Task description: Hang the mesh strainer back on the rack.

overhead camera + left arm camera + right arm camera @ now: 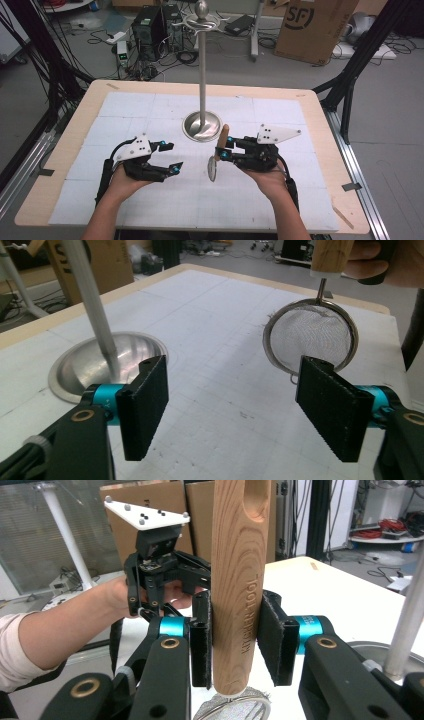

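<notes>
**Strainer held by one side**

The right hand-held gripper (223,148) clamps the strainer (214,165) by its wooden handle, mesh hanging just above the bench (320,200). The left hand-held gripper (169,156) stands wide, holding nothing. Hanging it on the stand (202,75) could fail: the handle may pivot between the pads.

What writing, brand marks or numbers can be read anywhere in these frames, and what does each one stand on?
"KITCHEN TOOL": stamped lengthwise on the strainer's wooden handle, which the right claw clamps; the last letters of the first word are partly shaded.
"SF": large dark logo on the cardboard box on the floor beyond the table; small print under it is too blurred to read.
Green display on the floor equipment: too small to read.
</notes>
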`<move>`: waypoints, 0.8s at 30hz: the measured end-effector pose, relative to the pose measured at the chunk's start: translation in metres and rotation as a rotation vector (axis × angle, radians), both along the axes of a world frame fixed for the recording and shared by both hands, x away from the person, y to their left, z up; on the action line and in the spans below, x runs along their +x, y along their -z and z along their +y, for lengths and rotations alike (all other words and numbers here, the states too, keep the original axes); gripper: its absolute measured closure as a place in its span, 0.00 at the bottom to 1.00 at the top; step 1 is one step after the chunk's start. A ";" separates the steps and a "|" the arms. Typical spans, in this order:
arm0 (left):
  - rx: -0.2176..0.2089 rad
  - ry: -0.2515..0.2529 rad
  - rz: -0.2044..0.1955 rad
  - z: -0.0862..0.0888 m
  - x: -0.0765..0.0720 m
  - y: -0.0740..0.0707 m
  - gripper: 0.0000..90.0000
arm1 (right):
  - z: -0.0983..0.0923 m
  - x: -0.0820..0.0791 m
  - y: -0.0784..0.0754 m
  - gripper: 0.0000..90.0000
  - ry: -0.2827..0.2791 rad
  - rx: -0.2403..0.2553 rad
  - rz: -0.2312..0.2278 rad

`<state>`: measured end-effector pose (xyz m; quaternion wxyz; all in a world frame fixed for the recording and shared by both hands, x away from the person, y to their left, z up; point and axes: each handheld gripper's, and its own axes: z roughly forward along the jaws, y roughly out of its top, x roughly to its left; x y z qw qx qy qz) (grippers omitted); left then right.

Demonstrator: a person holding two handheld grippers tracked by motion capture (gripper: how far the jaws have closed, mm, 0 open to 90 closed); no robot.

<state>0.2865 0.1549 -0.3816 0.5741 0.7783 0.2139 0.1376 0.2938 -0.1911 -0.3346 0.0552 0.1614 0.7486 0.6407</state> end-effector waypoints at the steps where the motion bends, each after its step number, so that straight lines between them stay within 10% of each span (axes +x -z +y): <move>1: 0.002 -0.009 -0.002 0.001 0.000 0.000 0.32 | -0.001 0.001 0.000 0.77 0.003 -0.004 0.001; 24: -0.020 -0.116 -0.065 0.022 0.002 0.006 0.19 | -0.016 0.023 -0.027 0.77 0.096 -0.056 -0.026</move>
